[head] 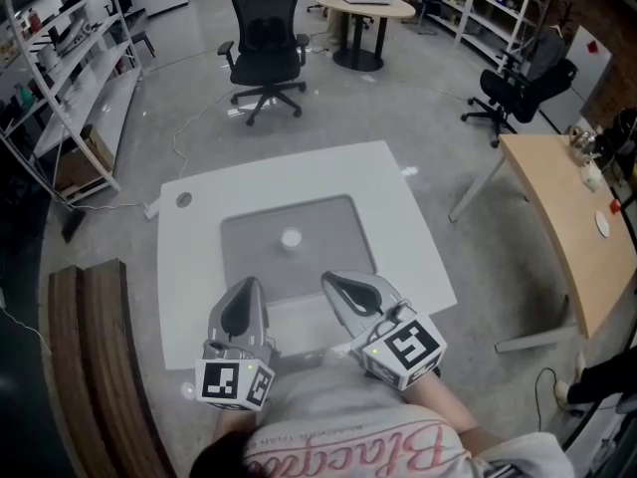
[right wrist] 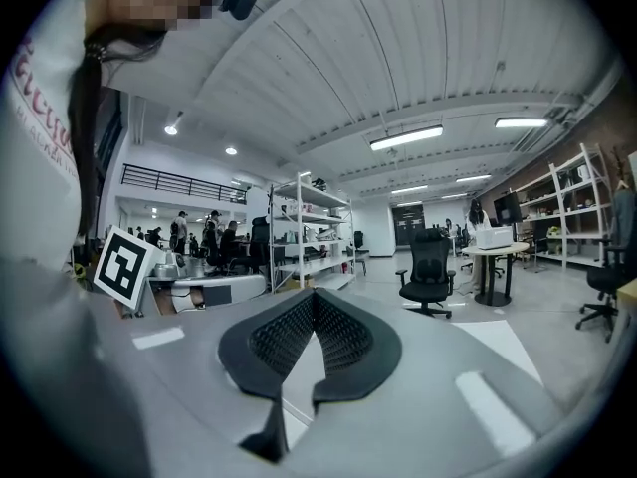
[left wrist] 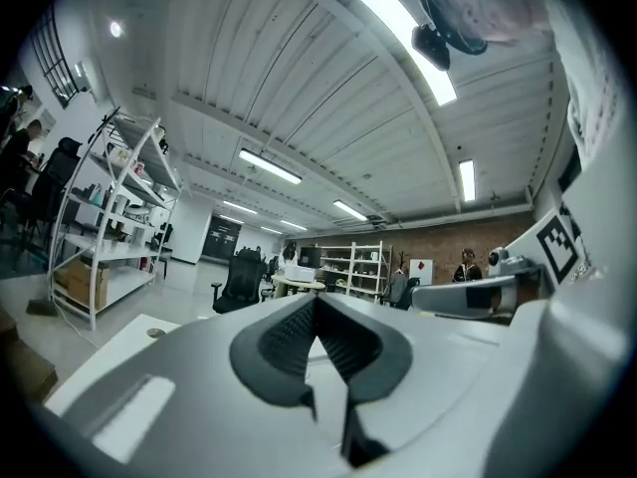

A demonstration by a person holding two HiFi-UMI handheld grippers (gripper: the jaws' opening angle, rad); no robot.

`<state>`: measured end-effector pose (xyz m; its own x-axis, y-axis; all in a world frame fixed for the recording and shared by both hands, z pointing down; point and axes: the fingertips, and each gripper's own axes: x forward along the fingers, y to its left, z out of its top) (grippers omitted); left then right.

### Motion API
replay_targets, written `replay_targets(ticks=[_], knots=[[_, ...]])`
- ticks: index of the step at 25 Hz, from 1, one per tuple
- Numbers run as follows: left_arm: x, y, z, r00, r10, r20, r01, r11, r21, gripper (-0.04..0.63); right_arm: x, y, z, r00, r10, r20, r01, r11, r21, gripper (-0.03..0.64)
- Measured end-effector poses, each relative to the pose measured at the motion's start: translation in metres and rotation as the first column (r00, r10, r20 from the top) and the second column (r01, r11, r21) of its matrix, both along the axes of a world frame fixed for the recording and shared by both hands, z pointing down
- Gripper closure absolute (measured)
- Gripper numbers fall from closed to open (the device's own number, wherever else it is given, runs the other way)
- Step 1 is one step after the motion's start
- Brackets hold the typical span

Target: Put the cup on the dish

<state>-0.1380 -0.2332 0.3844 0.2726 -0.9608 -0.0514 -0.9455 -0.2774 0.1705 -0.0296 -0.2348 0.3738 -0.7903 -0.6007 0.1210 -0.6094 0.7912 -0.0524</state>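
A white table point(head: 408, 227) carries a grey mat point(head: 328, 229). On the mat lies one small white round thing point(head: 290, 238), too small to tell as cup or dish. My left gripper point(head: 246, 287) and right gripper point(head: 333, 279) hover side by side over the table's near edge, close to my body and well short of that white thing. In the left gripper view the left gripper point(left wrist: 315, 299) has its jaws pressed together with nothing between them. The right gripper point(right wrist: 314, 292) in its own view is likewise shut and empty. Both gripper views tilt upward at the room and ceiling.
A small grey disc point(head: 183, 199) sits at the table's far left corner. A wooden bench point(head: 100, 366) runs along my left, a wooden desk point(head: 562, 217) stands at the right. Beyond the table are a black office chair point(head: 265, 38), a round table point(head: 363, 8) and shelving point(head: 80, 68).
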Motion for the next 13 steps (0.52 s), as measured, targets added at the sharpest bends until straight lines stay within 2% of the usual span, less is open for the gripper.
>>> replay_targets(ticks=[7, 13], knots=[[-0.0001, 0.0025, -0.0062, 1.0, 0.016, -0.006, -0.016, 1.0, 0.01, 0.595, 0.0041, -0.0035, -0.0007, 0.999, 0.044, -0.01, -0.044, 0.999, -0.015, 0.617], [-0.0024, -0.0006, -0.0064, 1.0, 0.021, -0.003, -0.021, 1.0, 0.007, 0.595, -0.0028, -0.0019, -0.003, 1.0, 0.012, -0.021, -0.011, 1.0, 0.013, 0.617]])
